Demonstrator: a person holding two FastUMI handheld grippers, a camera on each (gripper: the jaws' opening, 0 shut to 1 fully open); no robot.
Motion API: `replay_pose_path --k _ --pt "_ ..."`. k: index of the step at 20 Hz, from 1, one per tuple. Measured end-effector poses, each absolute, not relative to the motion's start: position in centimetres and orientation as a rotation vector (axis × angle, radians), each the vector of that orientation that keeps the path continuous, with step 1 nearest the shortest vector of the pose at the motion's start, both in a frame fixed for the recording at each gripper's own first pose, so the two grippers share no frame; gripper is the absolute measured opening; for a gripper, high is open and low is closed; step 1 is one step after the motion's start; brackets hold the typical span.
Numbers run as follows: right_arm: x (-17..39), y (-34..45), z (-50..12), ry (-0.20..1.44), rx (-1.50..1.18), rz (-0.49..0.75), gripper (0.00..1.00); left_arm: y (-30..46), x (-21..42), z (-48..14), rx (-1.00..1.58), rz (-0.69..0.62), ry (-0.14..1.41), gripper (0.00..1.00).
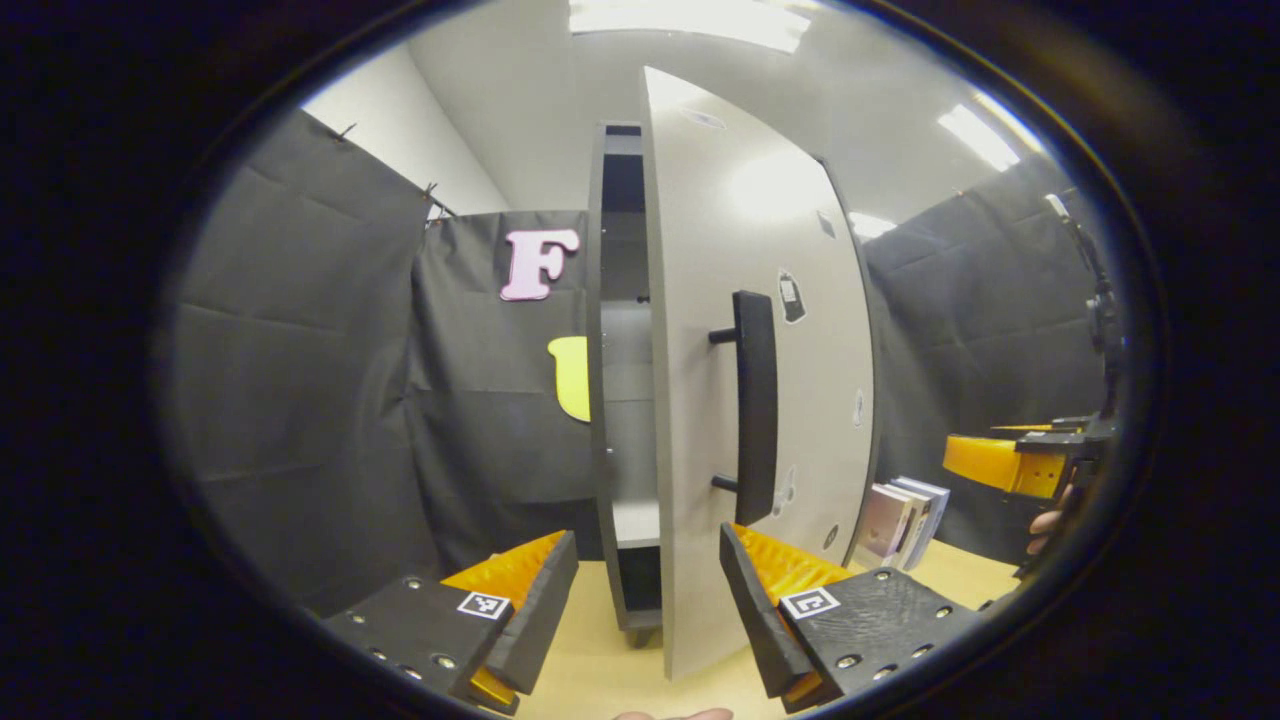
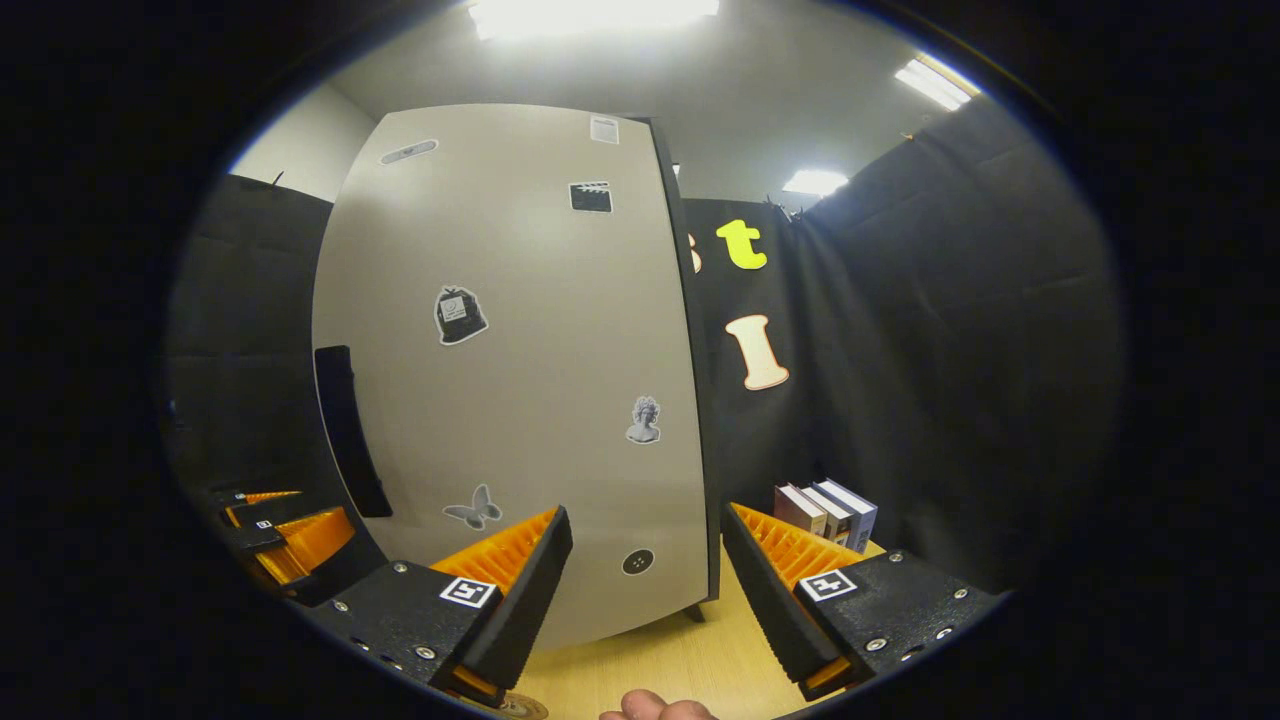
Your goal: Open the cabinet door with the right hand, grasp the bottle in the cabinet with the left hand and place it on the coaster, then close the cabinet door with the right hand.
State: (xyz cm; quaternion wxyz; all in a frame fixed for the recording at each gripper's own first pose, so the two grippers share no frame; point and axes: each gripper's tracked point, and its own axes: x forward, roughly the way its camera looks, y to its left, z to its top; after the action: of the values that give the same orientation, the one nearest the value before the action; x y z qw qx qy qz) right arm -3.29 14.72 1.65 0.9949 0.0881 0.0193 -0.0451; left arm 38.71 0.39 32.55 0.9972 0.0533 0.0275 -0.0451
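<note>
Currently the cabinet door (image 1: 760, 330) stands ajar, seen nearly edge-on in the left gripper view, with a narrow slice of the cabinet (image 1: 622, 400) interior showing just left of the door's edge. Shelves are visible in that gap; the bottle cannot be made out there (too little of the interior shows). The door's dark bar handle (image 1: 755, 405) stands vertical on the door face.

Left gripper (image 1: 648, 590): jaws spread wide, nothing between them, hovering in front of the door's lower edge and apart from it. Its fingers straddle the door's bottom corner in the picture without touching.

Right gripper (image 2: 645, 585): jaws likewise wide apart and empty, facing the door's outer face (image 2: 520, 360), which carries several small stickers. The handle (image 2: 345, 430) sits at the door's left side in this view, well away from these fingers. The left gripper (image 2: 285, 540) appears low, beside the handle end of the door.

Books (image 2: 828, 512) stand upright to the right of the door, on the wooden tabletop (image 2: 690, 655). The coaster is not identifiable.
</note>
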Motion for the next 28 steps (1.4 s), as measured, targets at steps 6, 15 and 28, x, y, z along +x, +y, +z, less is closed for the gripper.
replay_pose_path --k 6,15,28 --pt "-3.4 14.7 1.6 0.040 0.180 -0.087 0.94 0.2 38.5 32.6 0.111 -0.095 0.060 0.82" --pt "-4.0 14.1 1.5 0.032 0.182 -0.092 0.94 0.4 38.5 32.6 0.103 -0.083 0.055 0.82" --pt "-4.4 14.5 1.2 0.036 0.188 -0.099 0.94 0.5 38.6 32.6 0.098 -0.077 0.057 0.82"
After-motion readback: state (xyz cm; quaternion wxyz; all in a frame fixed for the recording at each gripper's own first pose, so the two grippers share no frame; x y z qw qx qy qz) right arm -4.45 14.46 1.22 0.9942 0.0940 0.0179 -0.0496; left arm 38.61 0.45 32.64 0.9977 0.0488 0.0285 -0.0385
